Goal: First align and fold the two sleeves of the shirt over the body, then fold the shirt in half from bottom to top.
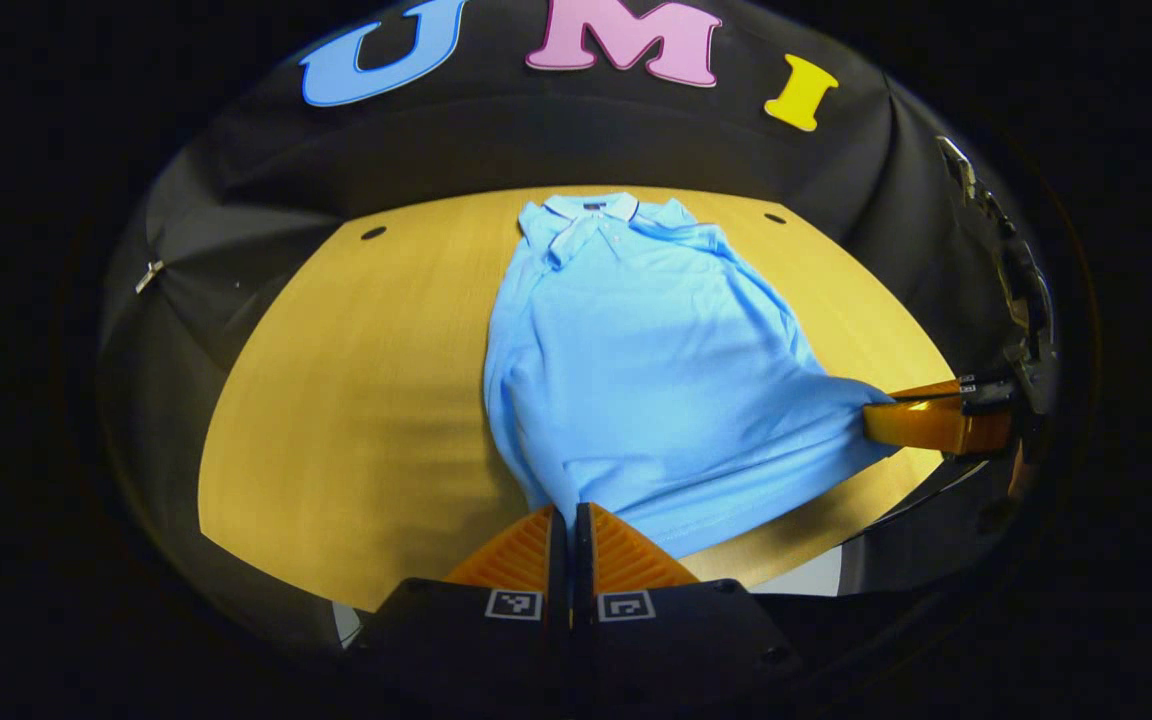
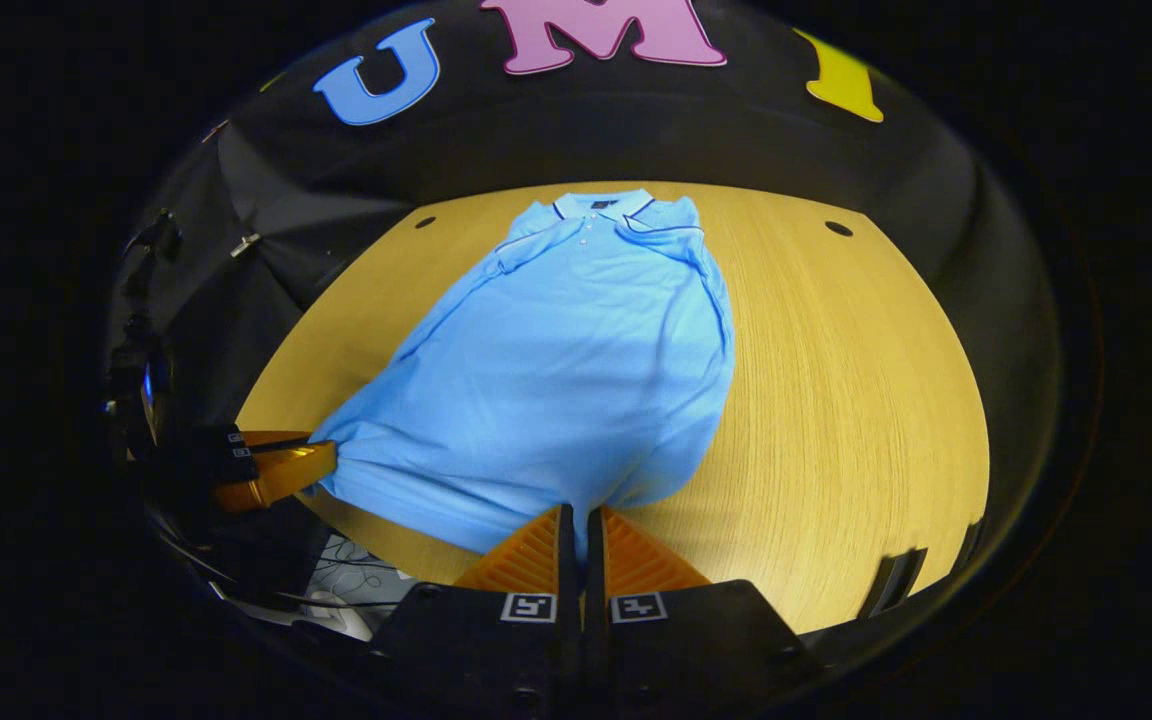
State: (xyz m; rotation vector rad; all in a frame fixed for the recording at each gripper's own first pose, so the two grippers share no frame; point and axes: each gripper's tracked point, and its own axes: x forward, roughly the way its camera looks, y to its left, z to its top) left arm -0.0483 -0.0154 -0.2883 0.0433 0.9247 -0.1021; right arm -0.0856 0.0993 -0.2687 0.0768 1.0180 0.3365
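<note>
1. Shirt (image 1: 636, 380), a light blue polo, lies face up on the wooden surface (image 1: 356, 400), collar (image 1: 591, 207) at the far end and both sleeves already folded in over the body.
2. Left gripper (image 1: 571, 520) is clamped on the shirt's near hem at one corner, fingers nearly together with cloth pinched between them.
3. Right gripper (image 2: 576, 525) pinches the other hem corner the same way; in the left gripper view it shows off to the side of the shirt with fabric drawn taut toward it.
4. Judged stage: sleeves done, the bottom-to-top fold about to start.
5. Risks from here:
   - Uneven lifting of the two corners would skew the fold, so the hem lands crooked against the collar.
   - A thin pinch may slip, dropping one corner mid-carry.
   - Dragging instead of lifting could pull the folded sleeves back out or shift the shirt along the surface.
</note>
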